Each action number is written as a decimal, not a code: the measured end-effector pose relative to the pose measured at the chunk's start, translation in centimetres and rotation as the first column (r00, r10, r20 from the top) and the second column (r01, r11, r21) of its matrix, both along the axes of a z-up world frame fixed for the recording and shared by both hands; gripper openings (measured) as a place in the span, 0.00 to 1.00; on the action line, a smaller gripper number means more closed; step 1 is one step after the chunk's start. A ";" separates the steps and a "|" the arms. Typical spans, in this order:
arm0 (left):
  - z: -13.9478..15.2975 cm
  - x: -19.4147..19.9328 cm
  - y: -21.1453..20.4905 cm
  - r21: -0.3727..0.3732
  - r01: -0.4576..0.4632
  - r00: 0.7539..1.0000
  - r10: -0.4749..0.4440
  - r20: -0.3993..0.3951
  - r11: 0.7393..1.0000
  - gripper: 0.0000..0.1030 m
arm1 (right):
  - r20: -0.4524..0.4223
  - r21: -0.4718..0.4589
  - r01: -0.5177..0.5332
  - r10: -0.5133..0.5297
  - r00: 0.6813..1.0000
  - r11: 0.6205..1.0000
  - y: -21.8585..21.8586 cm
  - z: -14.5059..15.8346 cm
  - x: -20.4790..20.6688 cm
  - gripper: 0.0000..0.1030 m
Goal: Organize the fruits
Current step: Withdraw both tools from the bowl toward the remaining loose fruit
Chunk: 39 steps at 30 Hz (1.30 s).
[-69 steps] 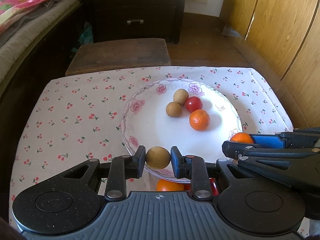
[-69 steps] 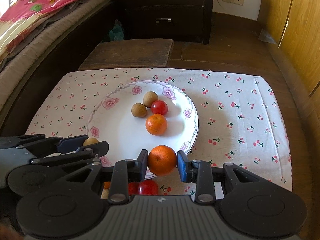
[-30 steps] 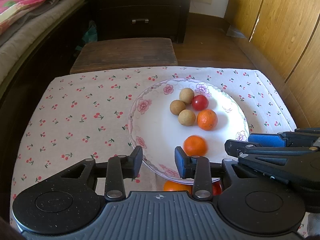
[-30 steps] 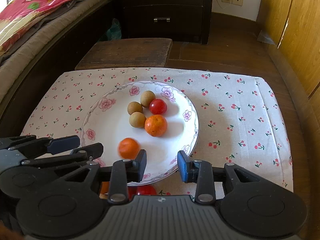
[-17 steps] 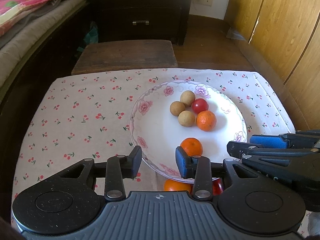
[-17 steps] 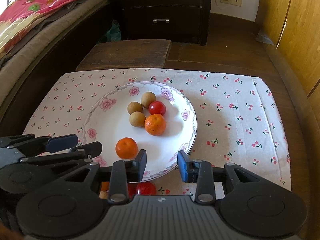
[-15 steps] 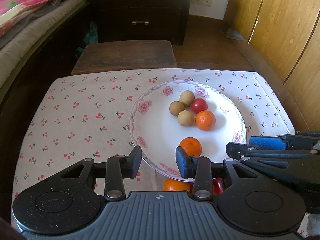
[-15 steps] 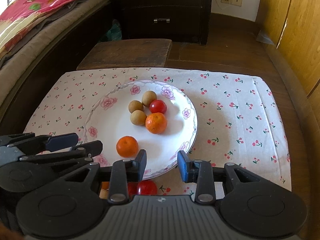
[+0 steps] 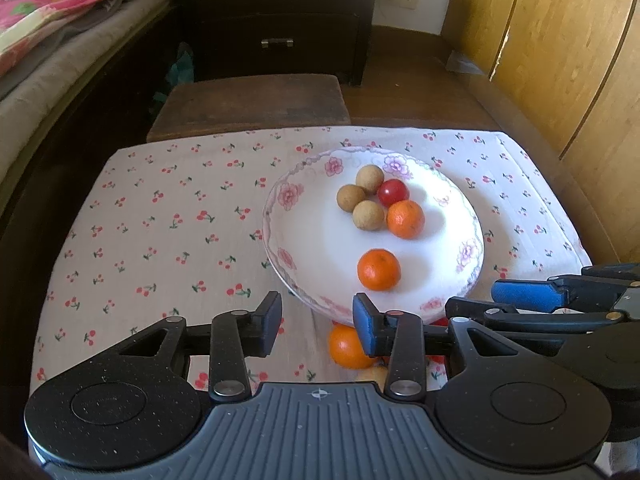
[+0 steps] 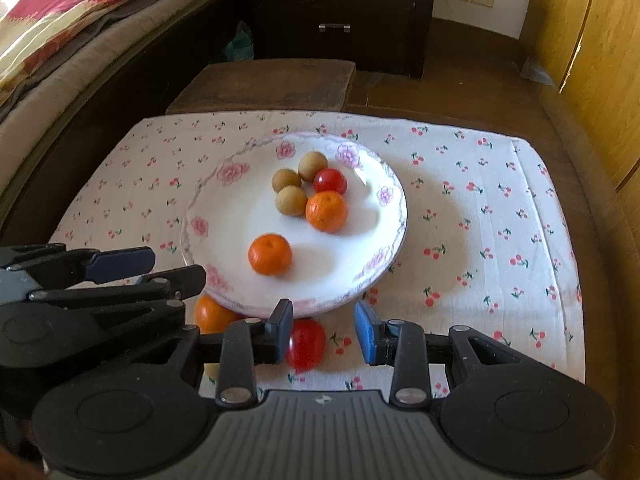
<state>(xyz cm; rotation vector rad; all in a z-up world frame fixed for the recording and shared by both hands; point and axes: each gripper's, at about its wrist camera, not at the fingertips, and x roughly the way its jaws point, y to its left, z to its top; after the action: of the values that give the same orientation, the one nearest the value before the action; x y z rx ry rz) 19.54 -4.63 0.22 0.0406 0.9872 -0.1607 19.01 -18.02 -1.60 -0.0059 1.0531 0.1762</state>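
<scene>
A flowered white plate (image 9: 280,200) (image 10: 200,224) holds three brown longans (image 9: 368,215), a red tomato (image 9: 393,193) and two oranges, one beside them (image 9: 405,219) and one nearer (image 9: 378,269) (image 10: 270,254). On the cloth below the plate's near rim lie another orange (image 9: 344,346) (image 10: 212,314) and a tomato (image 10: 306,344). My left gripper (image 9: 318,314) hovers over the near rim, its jaws opening with nothing between them. My right gripper (image 10: 324,322) stands open and empty beside it, the loose tomato just under its left finger.
A cherry-print cloth (image 9: 160,220) covers the low table. Beyond it stand a dark wooden stool (image 9: 248,100) and a dark dresser (image 9: 280,20). A bed (image 10: 60,40) runs along the left, and wooden cupboard doors (image 9: 560,60) along the right.
The left gripper let go of a longan and the right of an orange. Both now lie on the plate, where the orange rolled to the near part. Both grippers drew back slightly.
</scene>
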 end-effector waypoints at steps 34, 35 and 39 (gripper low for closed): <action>-1.1 -1.1 0.7 0.013 0.015 0.999 -0.015 -0.047 1.000 0.49 | -0.110 0.017 -0.005 0.007 0.994 1.000 0.9 -3.7 0.9 0.34; -1.1 -1.1 0.7 0.019 0.018 0.999 -0.017 -0.044 1.000 0.49 | -0.110 0.014 -0.007 0.008 0.994 1.000 1.0 -3.8 0.9 0.34; -1.1 -1.1 0.7 0.023 0.020 0.999 -0.019 -0.041 1.000 0.49 | -0.101 0.002 -0.010 0.010 0.995 1.000 1.2 -3.9 0.9 0.34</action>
<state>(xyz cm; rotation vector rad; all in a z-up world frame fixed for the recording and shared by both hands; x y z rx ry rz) 18.41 -3.92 -0.87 0.0686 1.0298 -0.1684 19.87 -16.86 -5.54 -0.0007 1.1538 0.1878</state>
